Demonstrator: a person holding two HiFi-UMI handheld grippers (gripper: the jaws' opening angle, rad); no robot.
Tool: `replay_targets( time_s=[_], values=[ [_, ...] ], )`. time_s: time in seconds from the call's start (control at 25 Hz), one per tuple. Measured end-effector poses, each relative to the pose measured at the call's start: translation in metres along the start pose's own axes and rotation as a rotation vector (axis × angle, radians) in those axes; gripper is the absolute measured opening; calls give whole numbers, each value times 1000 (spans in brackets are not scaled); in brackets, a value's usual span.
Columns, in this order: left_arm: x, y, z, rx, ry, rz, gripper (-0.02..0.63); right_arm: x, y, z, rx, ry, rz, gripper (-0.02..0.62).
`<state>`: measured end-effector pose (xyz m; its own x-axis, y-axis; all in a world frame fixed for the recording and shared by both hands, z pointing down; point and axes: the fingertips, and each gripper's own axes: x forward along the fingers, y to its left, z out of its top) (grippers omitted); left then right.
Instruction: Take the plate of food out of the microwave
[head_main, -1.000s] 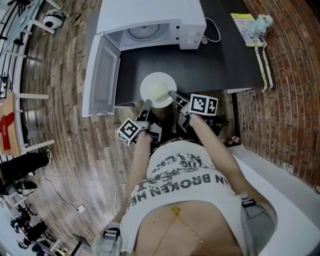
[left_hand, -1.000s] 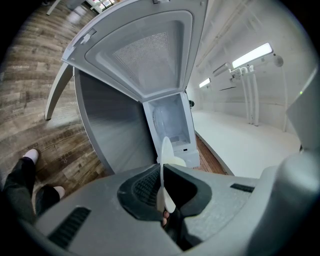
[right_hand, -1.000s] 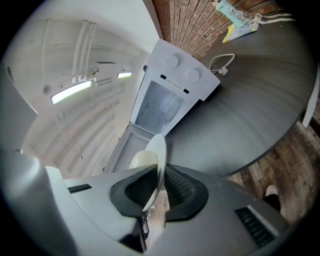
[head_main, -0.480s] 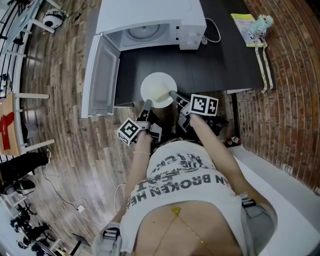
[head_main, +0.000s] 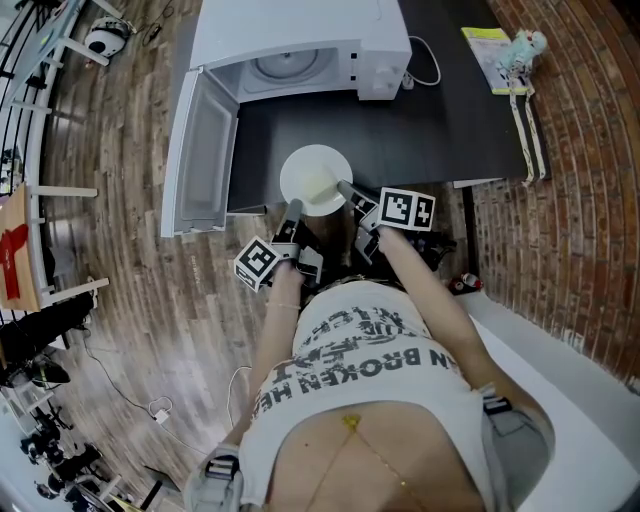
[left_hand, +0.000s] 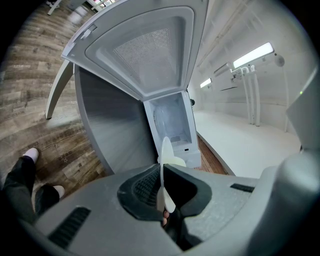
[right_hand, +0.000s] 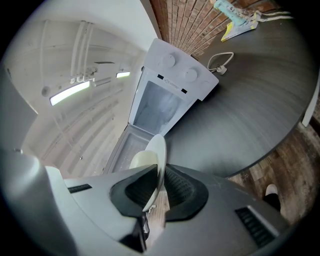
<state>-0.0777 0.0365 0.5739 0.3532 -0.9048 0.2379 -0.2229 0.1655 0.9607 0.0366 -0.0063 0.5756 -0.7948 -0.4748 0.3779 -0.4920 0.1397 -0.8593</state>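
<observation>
The white plate (head_main: 316, 178) carries a pale yellow lump of food and hangs over the near edge of the black table (head_main: 430, 130). My left gripper (head_main: 294, 208) is shut on the plate's near-left rim, and my right gripper (head_main: 346, 187) is shut on its near-right rim. In the left gripper view the plate (left_hand: 165, 172) shows edge-on between the dark pads (left_hand: 142, 187). The right gripper view shows the plate (right_hand: 156, 167) edge-on too, with the food (right_hand: 141, 160) beside it. The white microwave (head_main: 300, 45) stands behind, its cavity empty with the glass turntable showing.
The microwave door (head_main: 205, 150) hangs open to the left and juts past the table edge. A white cable (head_main: 428, 62) and a small skeleton toy (head_main: 520, 70) on a yellow sheet lie at the table's right. A brick wall borders the right side.
</observation>
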Motion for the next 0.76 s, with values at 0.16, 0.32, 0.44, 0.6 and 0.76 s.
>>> replay_targets(
  time_s=[0.16,0.32,0.44,0.6,0.76],
  values=[
    [1,0,0,-2,-2,1,18,1,0,1,-2,3,2,44],
    [2,1,1,-2,-4,6,18,2,-1,2,-1,7,2,44],
    [3,0,1,-5,-4,8,18,3,-2,2,1,10,1,44],
    [4,1,2,-5,-3,10,18,4,-2,3,1,12,1,44],
    [7,1,4,-2,-2,9,18,6,-3,5,2,14,0,44]
  ],
)
